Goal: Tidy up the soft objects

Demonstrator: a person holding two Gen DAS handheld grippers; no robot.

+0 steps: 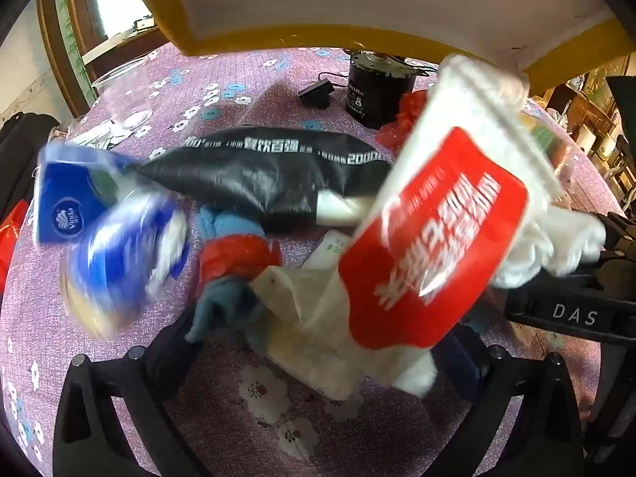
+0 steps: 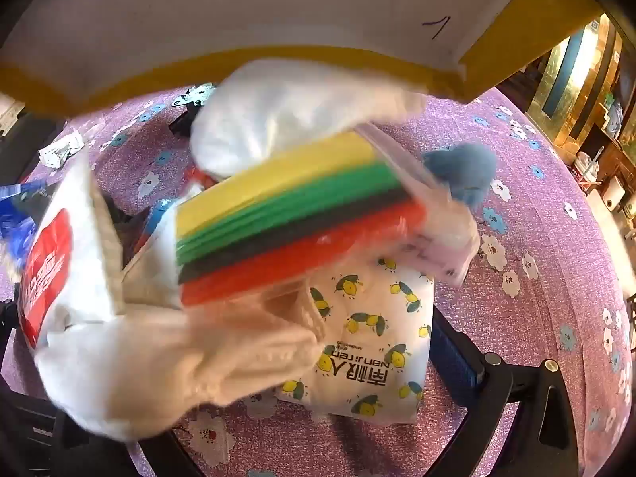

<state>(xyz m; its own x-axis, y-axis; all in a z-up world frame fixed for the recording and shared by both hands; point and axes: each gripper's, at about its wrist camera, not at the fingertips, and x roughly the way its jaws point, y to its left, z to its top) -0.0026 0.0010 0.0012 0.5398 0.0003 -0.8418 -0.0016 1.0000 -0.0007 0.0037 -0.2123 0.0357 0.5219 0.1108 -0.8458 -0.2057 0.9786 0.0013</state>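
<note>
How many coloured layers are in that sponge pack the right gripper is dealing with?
4. In the clear-wrapped sponge pack, yellow lies on top, then green, then dark grey, then red at the bottom. Motion blur and the white bag in front may hide more.

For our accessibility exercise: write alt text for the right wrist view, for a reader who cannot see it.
A motion-blurred pack of yellow, green, black and red cloths and a white bag with a red label fill the view above a lemon-print package on a purple floral tablecloth. The right gripper's grip is hidden.
</note>
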